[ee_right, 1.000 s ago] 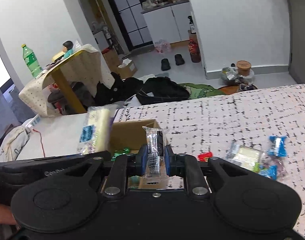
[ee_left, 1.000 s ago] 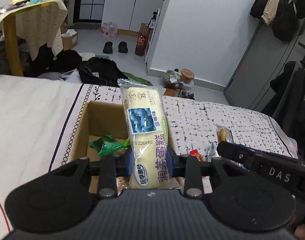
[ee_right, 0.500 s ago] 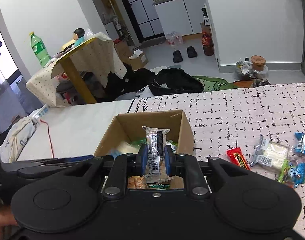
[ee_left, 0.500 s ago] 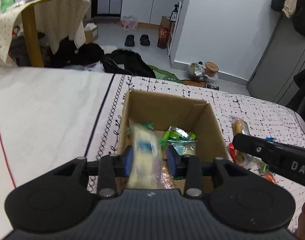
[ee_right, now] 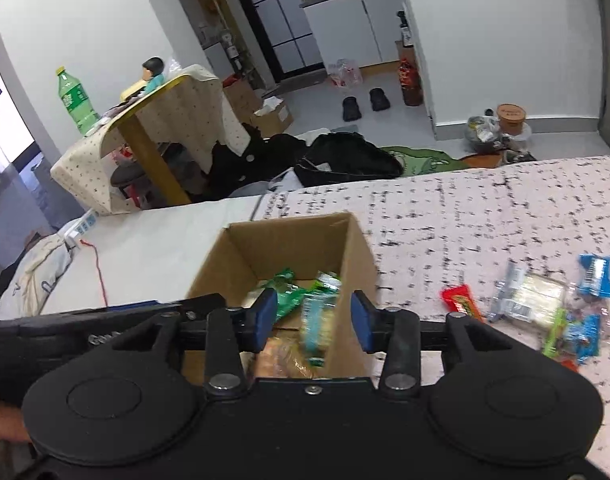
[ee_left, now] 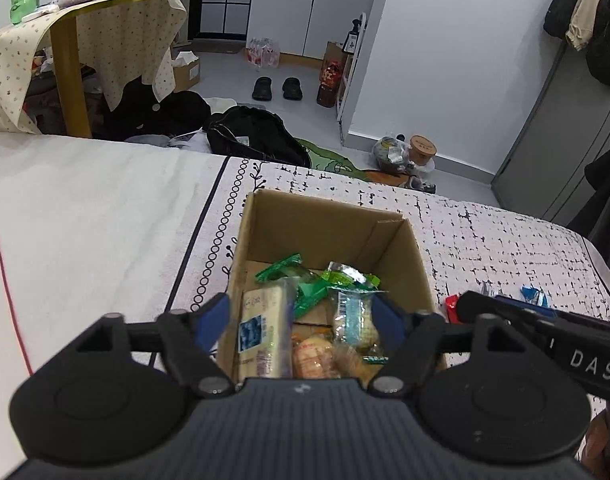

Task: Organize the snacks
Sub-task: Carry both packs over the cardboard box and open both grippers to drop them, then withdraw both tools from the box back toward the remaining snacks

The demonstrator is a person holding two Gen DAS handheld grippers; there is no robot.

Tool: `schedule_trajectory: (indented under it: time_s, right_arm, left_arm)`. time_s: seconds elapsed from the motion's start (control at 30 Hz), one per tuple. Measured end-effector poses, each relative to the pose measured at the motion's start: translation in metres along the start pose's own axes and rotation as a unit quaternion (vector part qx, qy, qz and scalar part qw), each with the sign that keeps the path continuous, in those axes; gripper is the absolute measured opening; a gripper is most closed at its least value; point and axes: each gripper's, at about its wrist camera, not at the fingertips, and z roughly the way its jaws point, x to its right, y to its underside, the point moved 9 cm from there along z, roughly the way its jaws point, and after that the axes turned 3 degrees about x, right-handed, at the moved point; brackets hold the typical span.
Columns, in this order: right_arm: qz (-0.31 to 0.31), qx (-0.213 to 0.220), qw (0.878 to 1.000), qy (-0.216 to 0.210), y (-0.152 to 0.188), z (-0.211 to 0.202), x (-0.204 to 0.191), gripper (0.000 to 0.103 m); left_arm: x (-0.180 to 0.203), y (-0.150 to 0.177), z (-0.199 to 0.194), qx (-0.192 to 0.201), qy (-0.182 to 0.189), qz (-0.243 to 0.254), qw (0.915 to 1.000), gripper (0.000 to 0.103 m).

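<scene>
Over the cardboard box (ee_left: 325, 220) on the bed, the left claw (ee_left: 301, 316) and right claw (ee_right: 311, 316) have just been opening, both released; the yellow cake packet (ee_left: 263, 328) lies inside the box, other snacks (ee_right: 545, 300) beside it.

snack packets (ee_left: 305, 320) in box (ee_left: 325, 220), box on bed (ee_left: 105, 220)

A home, small studio apt: the bed (ee_left: 85, 216) w/ a patterned blanket (ee_left: 485, 232) stands in the same room as the kitchen cabinets (ee_left: 305, 12) at the back. Slippers (ee_left: 277, 88) on the floor, coats (ee_left: 585, 12) hanging by a grey wardrobe (ee_left: 565, 152), a backpack (ee_left: 257, 136) on the floor, a small table under a dotted cloth (ee_right: 177, 120) w/ a green soda bottle (ee_right: 75, 100).
</scene>
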Motion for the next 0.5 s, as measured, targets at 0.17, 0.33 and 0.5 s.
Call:
schedule_trajectory:
  time_s: [0.17,0.33,0.5]
  right_arm:
    - [0.013,-0.001,0.999,0.031,0.006,-0.014,0.03,0.05]
    - [0.02,0.002,0.998,0.052,0.012,-0.027,0.058,0.056]
    - [0.026,0.007,0.998,0.063,0.012,-0.039,0.076,0.066]
  left_arm:
    - [0.011,0.008,0.001,-0.01,0.006,0.003,0.9999,0.084]
    - [0.026,0.01,0.002,-0.009,0.011,0.019,0.9997,0.09]
    - [0.046,0.006,-0.003,0.007,0.014,0.046,0.9988,0.102]
